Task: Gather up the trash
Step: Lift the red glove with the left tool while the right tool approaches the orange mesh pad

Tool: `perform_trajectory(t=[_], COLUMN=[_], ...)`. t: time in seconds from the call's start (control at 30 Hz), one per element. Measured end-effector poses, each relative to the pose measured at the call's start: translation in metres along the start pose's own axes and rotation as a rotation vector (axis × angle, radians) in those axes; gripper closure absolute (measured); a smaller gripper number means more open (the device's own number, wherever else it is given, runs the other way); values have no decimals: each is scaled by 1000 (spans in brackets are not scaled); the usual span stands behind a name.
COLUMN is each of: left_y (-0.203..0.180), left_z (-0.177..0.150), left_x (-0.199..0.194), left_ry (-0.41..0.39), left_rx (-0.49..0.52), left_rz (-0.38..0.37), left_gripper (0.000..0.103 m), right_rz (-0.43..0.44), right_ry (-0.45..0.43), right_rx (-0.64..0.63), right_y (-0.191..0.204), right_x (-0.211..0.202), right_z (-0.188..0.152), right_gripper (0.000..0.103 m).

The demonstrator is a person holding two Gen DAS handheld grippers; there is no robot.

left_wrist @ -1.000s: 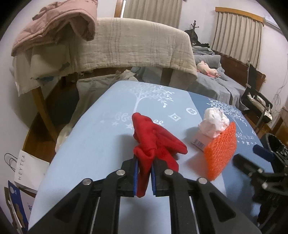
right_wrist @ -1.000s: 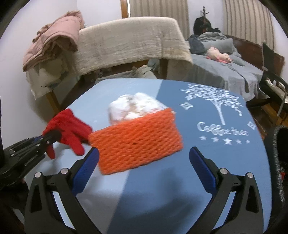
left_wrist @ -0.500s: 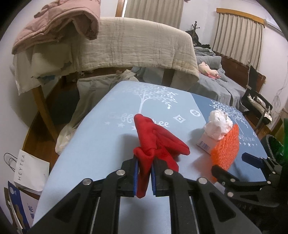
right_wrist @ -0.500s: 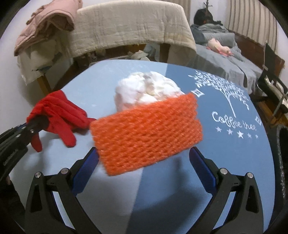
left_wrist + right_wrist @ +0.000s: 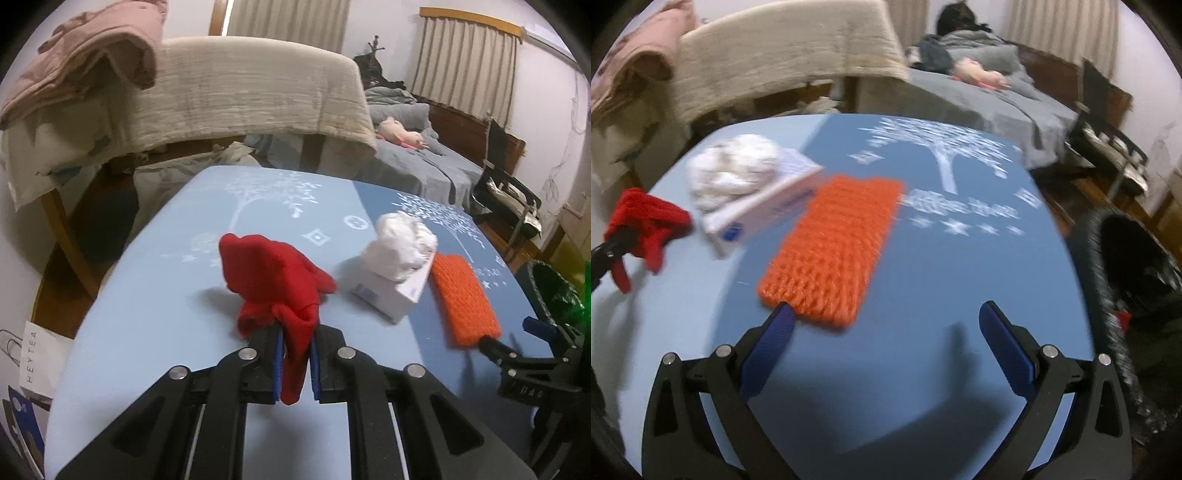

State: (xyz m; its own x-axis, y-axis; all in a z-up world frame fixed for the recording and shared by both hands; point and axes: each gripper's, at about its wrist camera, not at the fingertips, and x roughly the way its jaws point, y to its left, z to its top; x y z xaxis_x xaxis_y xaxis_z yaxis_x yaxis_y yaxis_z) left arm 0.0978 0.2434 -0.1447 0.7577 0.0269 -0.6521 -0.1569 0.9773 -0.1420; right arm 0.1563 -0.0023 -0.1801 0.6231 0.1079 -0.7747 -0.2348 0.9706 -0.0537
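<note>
left gripper pinches a soft red glove; right gripper gapes wide, empty, by ribbed orange foam netting near the table's right edge.

A: Desk colour?
B: Two blues, lt + darker, w/ white tree print, stars.
A: Things on it?
B: Red cloth, orange knobbly foam net, white crumpled tissue on white box.
A: Fingers?
B: Black, blue pads.
</note>
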Motion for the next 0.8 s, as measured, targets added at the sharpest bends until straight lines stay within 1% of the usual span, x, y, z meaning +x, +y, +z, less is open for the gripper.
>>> perform_trajectory(t=[0.1,0.23,0.3,0.43,0.57,0.7,0.73,0.77,0.8], left_y=[-13,-23,-27,-27,-24,-24,-24,-24,-25], left_z=[0,0,-2,-3,-4,-4,-4,-4,-4], left_x=[2,5,5,6,8,10,10,10,10], left_ry=[6,15,16,19,25,29,29,28,27], left_rx=[19,33,43,42,35,33,35,35,36], left_rz=[-20,-41,-42,-40,-37,-38,-38,-38,-38], left_gripper=[92,92,92,92,92,92,92,92,92], right_rz=[-22,27,49,75,93,90,90,92,99], right_ry=[3,-33,-56,-61,-44,-4,6,15,25], right_rx=[49,98,89,81,70,51,48,43,41], right_y=[-23,-34,-32,-20,-6,3,4,5,6], right_x=[-1,-7,-7,0,12,23,25,27,28], right_z=[-4,-3,1,13,22,27,27,27,27], right_gripper=[6,6,6,6,6,6,8,17,31])
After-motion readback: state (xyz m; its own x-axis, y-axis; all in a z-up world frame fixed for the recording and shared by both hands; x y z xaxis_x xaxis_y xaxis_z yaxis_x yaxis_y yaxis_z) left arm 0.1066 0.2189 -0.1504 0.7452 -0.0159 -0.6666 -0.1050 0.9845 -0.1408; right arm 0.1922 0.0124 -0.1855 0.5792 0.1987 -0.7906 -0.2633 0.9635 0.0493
